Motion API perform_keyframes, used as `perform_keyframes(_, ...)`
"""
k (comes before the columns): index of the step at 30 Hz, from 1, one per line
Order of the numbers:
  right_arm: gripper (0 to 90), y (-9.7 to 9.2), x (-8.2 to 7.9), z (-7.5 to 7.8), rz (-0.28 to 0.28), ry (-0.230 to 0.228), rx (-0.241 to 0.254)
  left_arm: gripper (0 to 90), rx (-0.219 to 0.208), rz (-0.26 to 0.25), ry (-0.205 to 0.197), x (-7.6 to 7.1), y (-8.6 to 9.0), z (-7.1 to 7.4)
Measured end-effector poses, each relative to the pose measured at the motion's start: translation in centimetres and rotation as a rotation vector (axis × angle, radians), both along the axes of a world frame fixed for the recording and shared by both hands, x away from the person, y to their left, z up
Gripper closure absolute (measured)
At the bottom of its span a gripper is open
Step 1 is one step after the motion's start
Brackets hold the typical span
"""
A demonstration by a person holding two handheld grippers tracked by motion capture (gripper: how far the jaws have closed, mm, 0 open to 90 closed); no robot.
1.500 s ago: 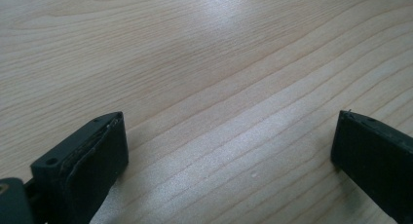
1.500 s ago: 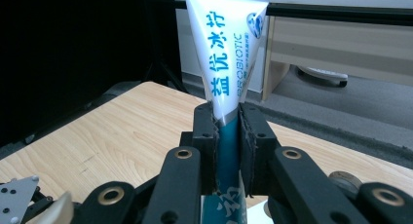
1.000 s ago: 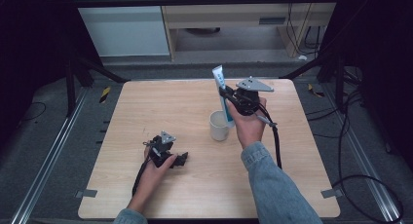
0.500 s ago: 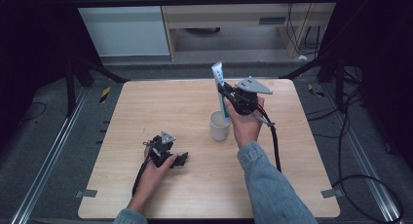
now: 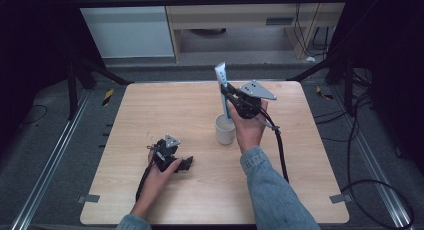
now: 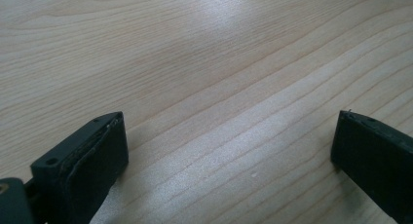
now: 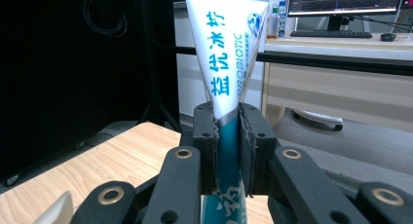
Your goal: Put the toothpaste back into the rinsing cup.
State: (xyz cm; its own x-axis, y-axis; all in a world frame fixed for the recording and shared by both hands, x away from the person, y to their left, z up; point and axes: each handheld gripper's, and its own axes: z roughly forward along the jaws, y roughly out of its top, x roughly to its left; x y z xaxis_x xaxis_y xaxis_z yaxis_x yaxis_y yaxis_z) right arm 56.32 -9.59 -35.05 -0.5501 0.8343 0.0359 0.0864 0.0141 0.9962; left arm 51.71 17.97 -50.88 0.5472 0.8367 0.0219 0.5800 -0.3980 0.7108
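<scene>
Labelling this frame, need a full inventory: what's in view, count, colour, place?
tube: 1, white and teal with blue print, upright in the right claw above the cup
cup: 1, white, mid-table, right of centre
table: 1, light wood, centre
tape: 2 yellow-black bits, floor left and right of the table
desk: 1, beige, behind the table, monitor and keyboard on it
left claw: 1, black, open, low over bare table near the front left
right claw: 1, black, shut on the tube
hands: 2, one on each claw; blue denim sleeve on the right arm
</scene>
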Motion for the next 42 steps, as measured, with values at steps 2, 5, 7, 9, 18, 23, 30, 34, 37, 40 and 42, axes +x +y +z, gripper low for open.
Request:
perform_keyframes(2, 79.0, 0.0, 0.1, -0.1, -0.001, 0.003, 0.003, 0.0, 0.000, 0.000, 0.000, 0.0, 0.0, 0.0)
perform_keyframes(5, 79.0, -0.1, 0.2, -0.2, -0.001, -0.002, 0.003, 0.0, 0.000, 0.000, 0.000, 0.0, 0.0, 0.0)
perform_keyframes(7, 79.0, -0.1, 0.2, -0.3, -0.003, -0.001, 0.012, 0.0, 0.000, 0.000, 0.000, 0.0, 0.0, 0.0)
perform_keyframes(9, 79.0, -0.1, 0.3, -0.4, -0.002, -0.004, 0.013, 0.0, 0.000, 0.000, 0.000, 0.0, 0.0, 0.0)
perform_keyframes(18, 79.0, 0.2, 0.5, -0.9, 0.007, -0.003, 0.003, 0.0, 0.000, 0.000, 0.000, 0.0, 0.0, 0.0)
perform_keyframes(23, 79.0, 0.3, 0.8, -1.4, 0.005, 0.004, 0.001, 0.0, 0.000, 0.000, 0.000, 0.0, 0.0, 0.0)
perform_keyframes(30, 79.0, 0.4, 1.4, -3.1, 0.001, 0.024, 0.001, 0.0, -0.007, 0.002, -0.002, 0.0, 0.0, 0.0)
perform_keyframes(34, 79.0, 0.3, 1.5, -4.0, -0.004, 0.044, 0.002, 0.0, -0.007, 0.002, -0.002, 0.0, 0.0, 0.0)
perform_keyframes(37, 79.0, 0.3, 1.5, -4.4, -0.003, 0.053, -0.006, 0.0, -0.007, 0.002, -0.002, 0.0, 0.0, 0.0)
perform_keyframes(40, 78.9, 0.2, 1.4, -4.8, -0.004, 0.062, -0.012, 0.0, -0.007, 0.002, -0.002, 0.0, -0.1, 0.0)
perform_keyframes(42, 78.9, 0.2, 1.5, -5.1, -0.003, 0.063, -0.020, 0.0, -0.007, 0.002, -0.002, 0.0, -0.1, 0.0)
